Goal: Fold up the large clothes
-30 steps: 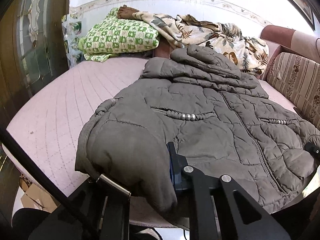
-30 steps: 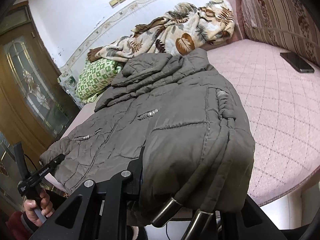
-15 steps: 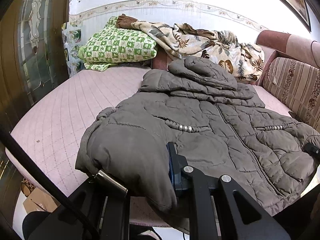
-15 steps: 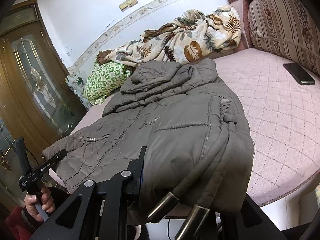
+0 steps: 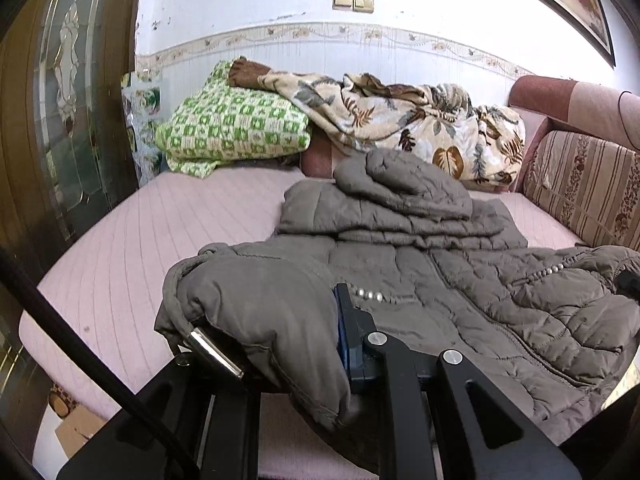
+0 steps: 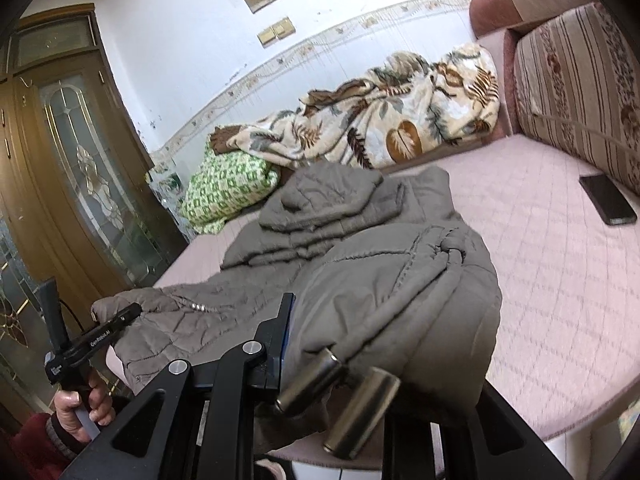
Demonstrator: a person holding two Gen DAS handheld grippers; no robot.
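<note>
A large grey-brown quilted jacket [image 5: 420,264] lies on the pink bed [image 5: 132,240], hood toward the wall. My left gripper [image 5: 280,344] is shut on the jacket's lower left corner and holds it lifted above the bed's near edge. In the right wrist view my right gripper [image 6: 320,336] is shut on the jacket's [image 6: 360,240] lower right corner, also raised. The hem sags between the two grippers. The left gripper also shows in the right wrist view [image 6: 108,332], held in a hand.
A green checked blanket [image 5: 232,128] and a leaf-patterned blanket [image 5: 400,112] are piled at the wall. A striped sofa back [image 5: 584,188] lines the right side. A black phone [image 6: 608,199] lies on the bed to the right. A wooden glass door [image 6: 68,184] stands at left.
Both grippers have lifted the jacket's bottom corners up and carried them forward toward the hood; the lower part of the jacket now bunches and rises off the bed.
</note>
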